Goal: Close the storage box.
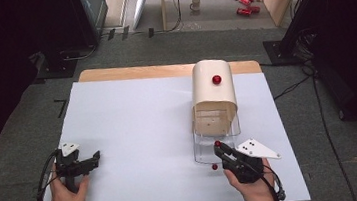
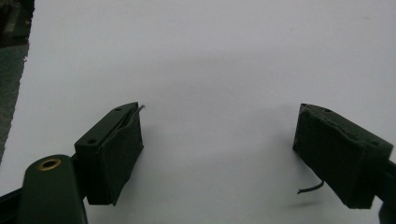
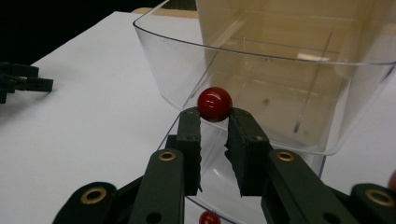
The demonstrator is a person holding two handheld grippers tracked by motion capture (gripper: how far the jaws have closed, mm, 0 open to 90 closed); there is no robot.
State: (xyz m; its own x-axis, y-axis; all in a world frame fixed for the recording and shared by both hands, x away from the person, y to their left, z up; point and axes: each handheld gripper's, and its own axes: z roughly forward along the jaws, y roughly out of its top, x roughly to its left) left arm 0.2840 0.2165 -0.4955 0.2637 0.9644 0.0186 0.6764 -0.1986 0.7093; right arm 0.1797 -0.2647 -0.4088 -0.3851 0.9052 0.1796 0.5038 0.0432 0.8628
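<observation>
A cream box (image 1: 214, 97) with a rounded top and a red knob (image 1: 216, 79) stands at the table's right middle. A clear plastic bin (image 1: 201, 148) (image 3: 261, 70) sticks out of its near side. My right gripper (image 1: 218, 145) (image 3: 215, 115) is at the bin's front wall, shut on a small red ball knob (image 3: 214, 103) (image 1: 217, 143). A second red ball (image 1: 214, 166) (image 3: 208, 218) sits low by the bin's front edge, under the jaws. My left gripper (image 1: 93, 158) (image 2: 219, 140) rests near the table's front left, open, with bare white table between its pads.
The white tabletop (image 1: 140, 134) has a wooden strip (image 1: 138, 72) along its far edge. On the floor beyond lie a mug (image 1: 195, 4) and red cans (image 1: 244, 4). Dark stands flank the table at both far corners.
</observation>
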